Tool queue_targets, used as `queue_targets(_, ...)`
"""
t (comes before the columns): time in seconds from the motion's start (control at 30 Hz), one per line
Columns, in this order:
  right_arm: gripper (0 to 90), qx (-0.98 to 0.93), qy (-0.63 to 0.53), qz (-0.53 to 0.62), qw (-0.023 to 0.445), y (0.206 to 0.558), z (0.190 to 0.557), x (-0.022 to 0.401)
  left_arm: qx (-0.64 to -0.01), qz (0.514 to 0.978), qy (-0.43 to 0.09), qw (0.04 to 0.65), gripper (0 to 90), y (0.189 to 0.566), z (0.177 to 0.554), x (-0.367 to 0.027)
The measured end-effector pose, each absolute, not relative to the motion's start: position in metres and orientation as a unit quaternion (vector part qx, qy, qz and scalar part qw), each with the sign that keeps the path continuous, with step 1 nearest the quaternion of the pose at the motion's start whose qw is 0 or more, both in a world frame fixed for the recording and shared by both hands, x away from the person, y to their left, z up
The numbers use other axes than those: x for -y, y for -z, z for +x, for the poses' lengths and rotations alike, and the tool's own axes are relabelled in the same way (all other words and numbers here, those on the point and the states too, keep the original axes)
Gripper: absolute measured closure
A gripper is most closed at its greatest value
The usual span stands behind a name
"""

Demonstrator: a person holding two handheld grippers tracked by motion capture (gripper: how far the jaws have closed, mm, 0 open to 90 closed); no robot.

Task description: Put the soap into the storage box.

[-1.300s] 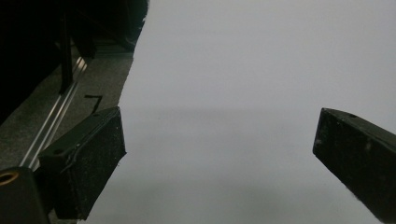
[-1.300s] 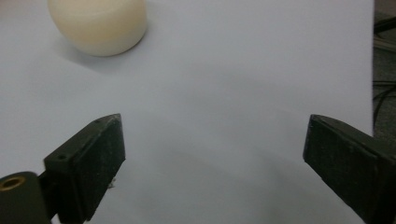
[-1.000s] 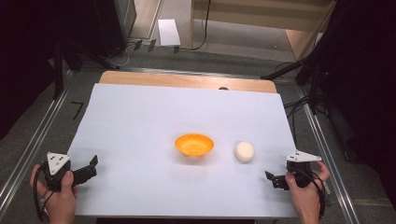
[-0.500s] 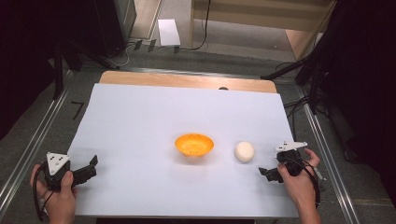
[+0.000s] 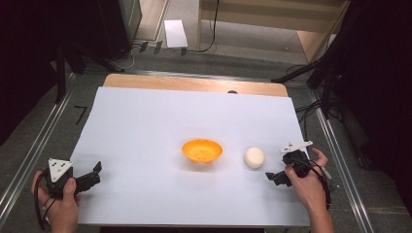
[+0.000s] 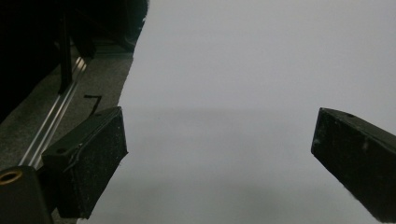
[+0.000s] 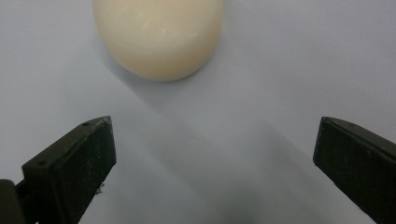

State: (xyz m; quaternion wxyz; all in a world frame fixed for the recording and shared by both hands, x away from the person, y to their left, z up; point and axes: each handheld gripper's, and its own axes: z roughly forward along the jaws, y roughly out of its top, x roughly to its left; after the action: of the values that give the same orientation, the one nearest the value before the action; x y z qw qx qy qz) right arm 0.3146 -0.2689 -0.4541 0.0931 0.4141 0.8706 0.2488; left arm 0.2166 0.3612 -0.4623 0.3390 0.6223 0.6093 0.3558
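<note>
A cream round ball [image 5: 254,157] lies on the white sheet [image 5: 160,121], just right of an orange bowl [image 5: 202,150] at the middle. My right gripper [image 5: 273,177] hovers a short way to the right of and nearer than the ball, jaws wide open and aimed at it. In the right gripper view the ball [image 7: 159,35] sits beyond the open gripper [image 7: 212,154], apart from the jaws. My left gripper [image 5: 92,175] rests near the front left corner of the sheet, open with nothing between its jaws [image 6: 219,154].
The sheet covers a wooden table [image 5: 194,83] whose far edge shows. Metal rails [image 5: 34,150] run along both sides. A white box [image 5: 175,33] lies on the floor beyond. Bare sheet spreads around the bowl.
My right gripper has moved left and slightly forward toward the cream ball and tilted down at it. The left gripper has stayed in place.
</note>
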Motion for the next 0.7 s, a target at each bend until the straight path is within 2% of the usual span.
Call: queue_targets(0.7, 0.0, -0.896, -0.232, 0.374, 0.063, 0.45, 0.336, 0.23, -0.61, 0.619, -0.357, 0.342, 3.6, 0.462, 0.217, -0.361)
